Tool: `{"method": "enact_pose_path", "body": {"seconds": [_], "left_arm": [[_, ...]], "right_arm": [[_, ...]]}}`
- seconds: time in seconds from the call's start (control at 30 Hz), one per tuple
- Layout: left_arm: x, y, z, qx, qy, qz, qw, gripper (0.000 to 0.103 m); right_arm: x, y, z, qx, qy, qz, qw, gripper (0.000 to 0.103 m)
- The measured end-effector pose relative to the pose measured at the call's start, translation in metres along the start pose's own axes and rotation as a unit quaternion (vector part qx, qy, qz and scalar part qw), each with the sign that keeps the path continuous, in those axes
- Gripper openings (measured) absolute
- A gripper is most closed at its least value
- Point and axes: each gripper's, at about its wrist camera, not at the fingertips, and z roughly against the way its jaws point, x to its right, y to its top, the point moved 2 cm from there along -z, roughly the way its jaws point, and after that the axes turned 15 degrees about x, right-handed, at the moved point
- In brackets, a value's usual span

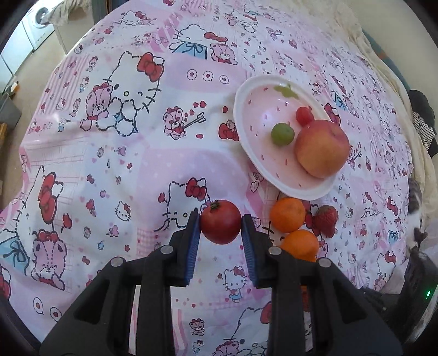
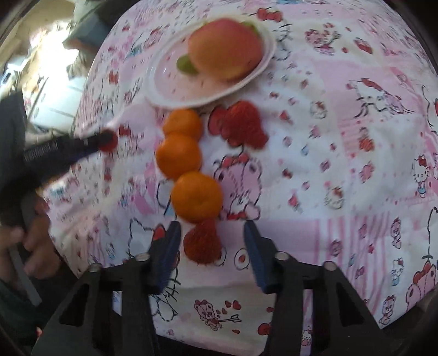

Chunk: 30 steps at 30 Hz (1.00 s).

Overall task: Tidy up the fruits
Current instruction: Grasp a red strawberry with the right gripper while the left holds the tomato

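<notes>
My left gripper (image 1: 220, 219) is shut on a red tomato (image 1: 220, 228), held just above the patterned cloth. The pink plate (image 1: 241, 109) to its right holds an apple (image 1: 321, 148), a green fruit (image 1: 282, 133) and a small red fruit (image 1: 304, 115). Below the plate lie two oranges (image 1: 287, 215) and a strawberry (image 1: 325, 220). In the right wrist view, my right gripper (image 2: 212, 227) stands open around a strawberry (image 2: 202, 243), with a gap on the right side. Three oranges (image 2: 197, 197) line up toward the plate (image 2: 164, 90). A second strawberry (image 2: 241, 123) lies beside them.
A pink cartoon-print cloth (image 1: 123, 164) covers the table. In the right wrist view the left gripper (image 2: 104, 141) with the tomato is at the left, a hand (image 2: 27, 241) below it. A washing machine (image 1: 38, 24) stands beyond the table's far left edge.
</notes>
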Motion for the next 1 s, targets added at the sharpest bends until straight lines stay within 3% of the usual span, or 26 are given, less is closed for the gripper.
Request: {"method": "enact_pose_path", "body": {"seconds": [0.13,0.2,0.63,0.73,0.87,1.0], "left_arm": [[0.009,0.000,0.001,-0.001,-0.012,-0.005,0.9999,0.026],[0.013,0.001,0.005,0.006,-0.016,-0.015,0.9997,0.026],[0.014,0.007,0.010,0.012,-0.029,-0.009,0.9995,0.026],[0.016,0.007,0.013,0.017,-0.028,-0.013,0.9994,0.026],[0.018,0.006,0.015,0.026,-0.025,-0.023,0.9991,0.026],[0.018,0.005,0.016,0.032,-0.022,-0.032,0.9988,0.026]], "right_arm": [[-0.009,-0.007,-0.007,-0.010,-0.005,0.024,1.000,0.044],[-0.010,-0.009,-0.011,-0.015,-0.011,0.034,0.999,0.034],[-0.008,-0.007,0.011,0.003,0.009,0.014,1.000,0.033],[-0.006,-0.001,0.029,0.046,0.026,-0.002,0.999,0.033],[0.005,0.021,0.065,0.143,0.049,-0.033,0.988,0.033],[0.013,0.030,0.075,0.180,0.052,-0.054,0.981,0.033]]}}
